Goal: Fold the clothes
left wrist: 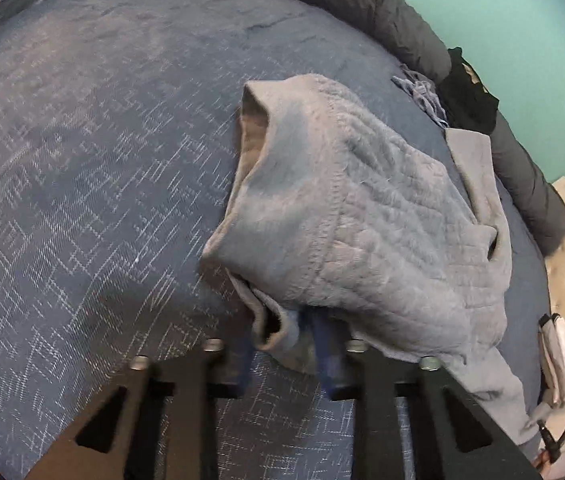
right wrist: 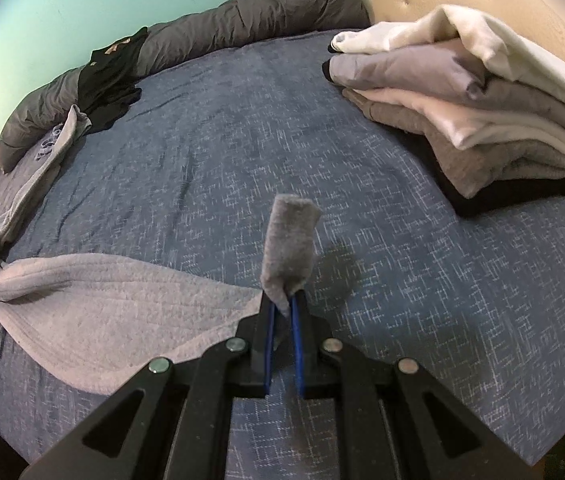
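Gripping a bunched fold of the grey quilted sweatshirt, my left gripper lifts it over the blue bedspread; my right gripper pinches its cuff upright at twelve o'clock, cloth trailing toward nine, folded stack at two o'clock

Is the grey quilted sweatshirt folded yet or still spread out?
Not folded: the grey quilted sweatshirt is stretched between the left gripper and right gripper, partly lifted off the bed.
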`<state>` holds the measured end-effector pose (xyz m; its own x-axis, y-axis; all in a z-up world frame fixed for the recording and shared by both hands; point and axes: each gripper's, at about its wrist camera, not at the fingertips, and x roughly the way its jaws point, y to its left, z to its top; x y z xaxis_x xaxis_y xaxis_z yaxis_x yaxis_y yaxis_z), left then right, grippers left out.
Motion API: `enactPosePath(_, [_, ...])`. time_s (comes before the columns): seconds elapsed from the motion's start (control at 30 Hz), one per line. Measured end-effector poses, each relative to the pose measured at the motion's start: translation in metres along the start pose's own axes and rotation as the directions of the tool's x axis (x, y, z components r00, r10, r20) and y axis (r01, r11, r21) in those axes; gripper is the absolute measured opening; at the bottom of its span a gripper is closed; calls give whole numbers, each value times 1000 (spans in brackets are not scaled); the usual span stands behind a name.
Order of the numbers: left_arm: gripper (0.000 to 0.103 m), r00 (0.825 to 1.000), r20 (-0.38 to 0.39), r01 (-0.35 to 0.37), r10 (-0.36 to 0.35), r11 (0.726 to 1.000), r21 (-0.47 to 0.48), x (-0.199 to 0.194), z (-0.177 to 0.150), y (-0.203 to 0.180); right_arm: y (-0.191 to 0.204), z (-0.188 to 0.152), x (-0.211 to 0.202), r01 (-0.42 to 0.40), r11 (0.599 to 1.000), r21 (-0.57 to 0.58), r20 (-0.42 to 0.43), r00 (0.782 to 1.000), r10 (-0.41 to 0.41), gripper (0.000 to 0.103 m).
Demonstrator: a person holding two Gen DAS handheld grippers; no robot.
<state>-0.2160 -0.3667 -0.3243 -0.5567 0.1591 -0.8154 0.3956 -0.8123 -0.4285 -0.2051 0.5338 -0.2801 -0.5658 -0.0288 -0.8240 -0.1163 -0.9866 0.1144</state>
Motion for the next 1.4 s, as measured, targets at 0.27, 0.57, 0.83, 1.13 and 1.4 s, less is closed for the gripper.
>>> enactPosePath(0.27, [5,995,98,-8,-2,995,103,-85,31,-34,1,23,-35,-39,999,-1,80,996,39,8])
enactPosePath(0.57, [5,981,195,-16,-19,984,177,-192,62,-64,-2,52,-93,-62,997,-40,174,982,68,4])
enactPosePath(0.83, [5,991,132,-15,-2,992,127,-197,34,-29,-3,19,-55,-50,998,-25,69,996,52,4])
enactPosePath(1.13, [5,999,25,-45,44,999,26,-148,-26,41,-15,5,-40,-26,1000,17,40,999,26,4])
enactPosePath(1.4, [5,998,58,-16,14,1000,25,-158,-31,43,-12,15,-46,-18,1000,6,74,997,18,4])
